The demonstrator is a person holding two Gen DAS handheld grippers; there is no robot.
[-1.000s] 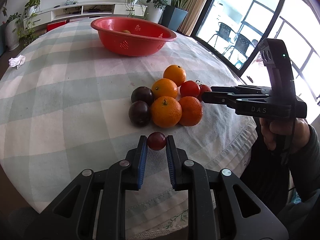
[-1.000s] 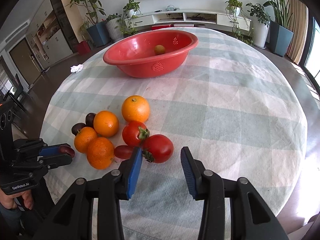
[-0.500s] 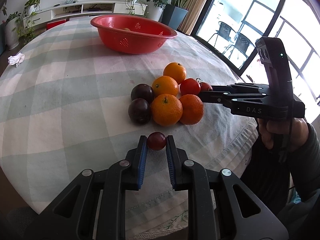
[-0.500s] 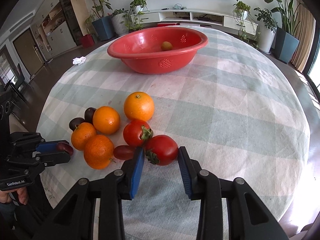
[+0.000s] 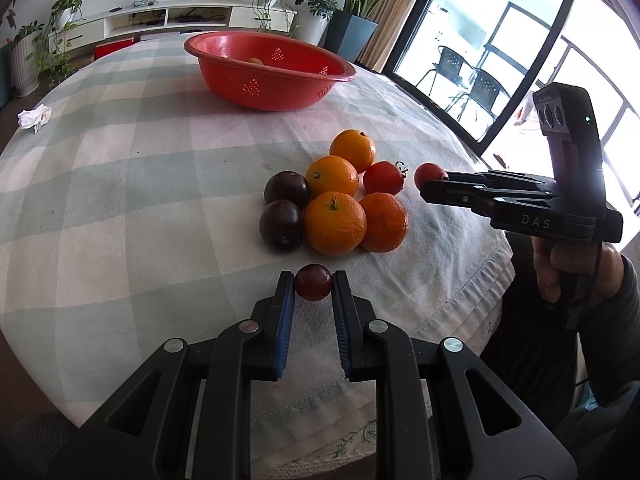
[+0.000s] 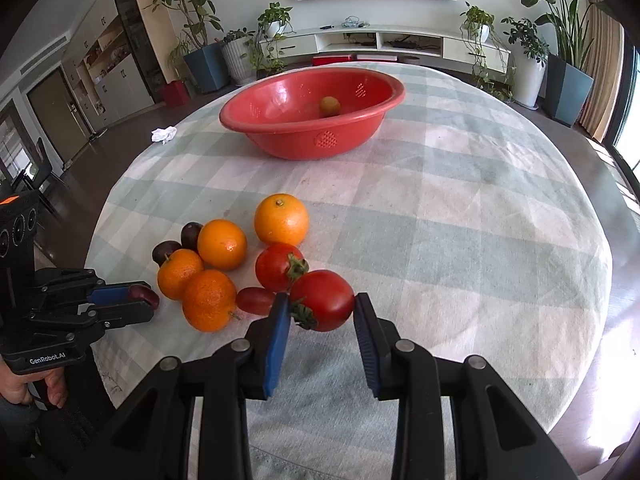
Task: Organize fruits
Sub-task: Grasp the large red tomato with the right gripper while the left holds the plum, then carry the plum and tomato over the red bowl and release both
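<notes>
My left gripper (image 5: 313,290) is shut on a dark red grape (image 5: 313,287) and holds it above the near table edge. My right gripper (image 6: 321,309) is shut on a red tomato (image 6: 323,299), lifted a little off the cloth; it shows from the side in the left wrist view (image 5: 429,174). On the cloth lies a cluster of several oranges (image 6: 222,244), a second tomato (image 6: 279,266), two dark plums (image 5: 281,224) and another grape (image 6: 254,300). A red basket (image 6: 312,120) at the far side holds one small yellowish fruit (image 6: 329,105).
The round table has a checked cloth (image 6: 460,216). A crumpled white tissue (image 6: 163,134) lies near the far left edge. Plants, a TV shelf and a window stand behind the table.
My right gripper closed its jaws on the red tomato and raised it slightly. My left gripper kept hold of the grape and drew back a little from the fruit pile.
</notes>
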